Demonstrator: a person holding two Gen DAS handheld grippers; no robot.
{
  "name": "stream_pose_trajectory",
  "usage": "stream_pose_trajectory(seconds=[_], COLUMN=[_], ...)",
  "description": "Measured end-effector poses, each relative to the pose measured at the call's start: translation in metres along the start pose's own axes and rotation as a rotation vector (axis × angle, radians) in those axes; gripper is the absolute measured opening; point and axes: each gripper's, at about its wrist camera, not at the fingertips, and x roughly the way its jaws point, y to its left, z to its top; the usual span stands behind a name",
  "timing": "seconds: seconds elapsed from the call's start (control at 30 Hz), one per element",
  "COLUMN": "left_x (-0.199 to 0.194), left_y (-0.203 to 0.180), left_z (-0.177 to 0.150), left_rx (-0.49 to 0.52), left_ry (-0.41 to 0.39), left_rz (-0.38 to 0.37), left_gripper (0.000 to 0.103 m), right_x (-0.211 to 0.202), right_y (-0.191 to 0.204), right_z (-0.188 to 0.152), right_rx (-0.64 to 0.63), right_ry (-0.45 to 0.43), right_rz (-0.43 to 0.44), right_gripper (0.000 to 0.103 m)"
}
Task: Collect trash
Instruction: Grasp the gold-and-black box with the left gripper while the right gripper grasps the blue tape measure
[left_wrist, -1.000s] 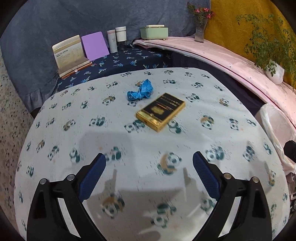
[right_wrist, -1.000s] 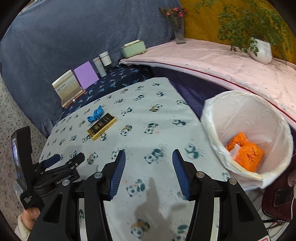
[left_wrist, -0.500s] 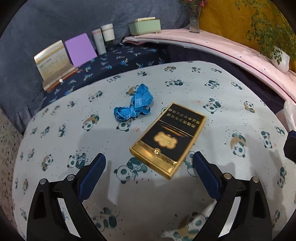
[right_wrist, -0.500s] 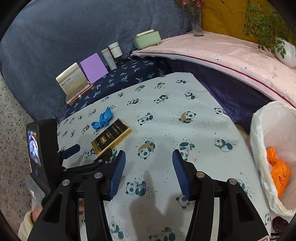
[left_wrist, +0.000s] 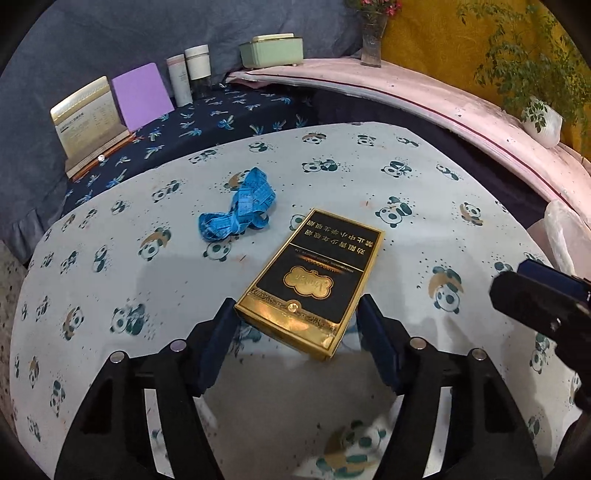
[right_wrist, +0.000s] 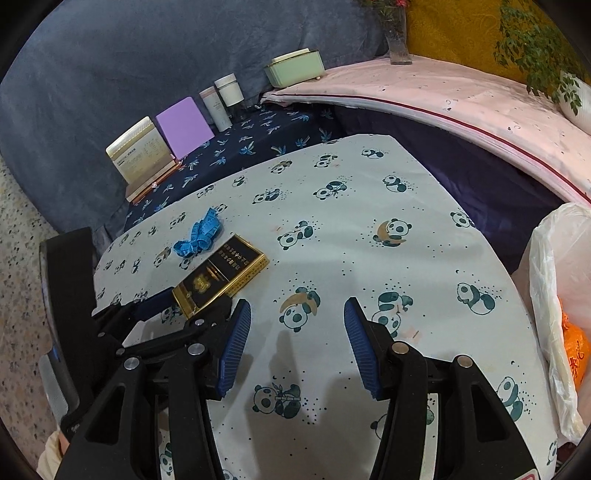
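A black and gold cigarette box (left_wrist: 314, 273) lies flat on the panda-print tablecloth (left_wrist: 406, 177). Its near end sits between the jaws of my left gripper (left_wrist: 297, 304), which are closing on it; the left pad is at the box's corner and a thin gap shows at the right pad. In the right wrist view the same box (right_wrist: 221, 273) lies at the left with the left gripper (right_wrist: 188, 306) around its end. My right gripper (right_wrist: 297, 306) hovers over bare cloth, open and holding nothing. A crumpled blue tape measure (left_wrist: 236, 210) lies just beyond the box.
A bin lined with a white bag (right_wrist: 554, 277) holding orange wrappers (right_wrist: 576, 350) stands off the table's right edge. At the back a dark-blue shelf carries a booklet (left_wrist: 85, 122), a purple card (left_wrist: 142, 96) and bottles (left_wrist: 188, 74). A pink ledge (left_wrist: 443, 99) bears a green box, vase and plant.
The left gripper moved forward to the cigarette box and its jaws narrowed around the near end. The right gripper swung left, so the bin slid to the right edge of its view.
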Motion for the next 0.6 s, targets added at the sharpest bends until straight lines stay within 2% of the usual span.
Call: stream_pose_trajectory(seconds=[0.2, 0.5, 0.6], left_x=[-0.030, -0.052, -0.049], left_y=[0.034, 0.108, 0.124], left_z=[-0.014, -0.030, -0.031], left_rx=[-0.144, -0.348, -0.380], left_ry=[-0.004, -0.032, -0.024], left_rz=[0.000, 0.135, 0.141], left_gripper=[0.063, 0.063, 0.063], right_x=[0.002, 0.045, 0.067], right_y=[0.017, 0.073, 0.091], right_z=[0.006, 0.025, 0.033], right_rx=[-0.016, -0.065, -0.064], right_ry=[-0.003, 0.025, 0.034], right_rz=[0.024, 0.085, 0.092], right_gripper=[0.052, 0.052, 0.051])
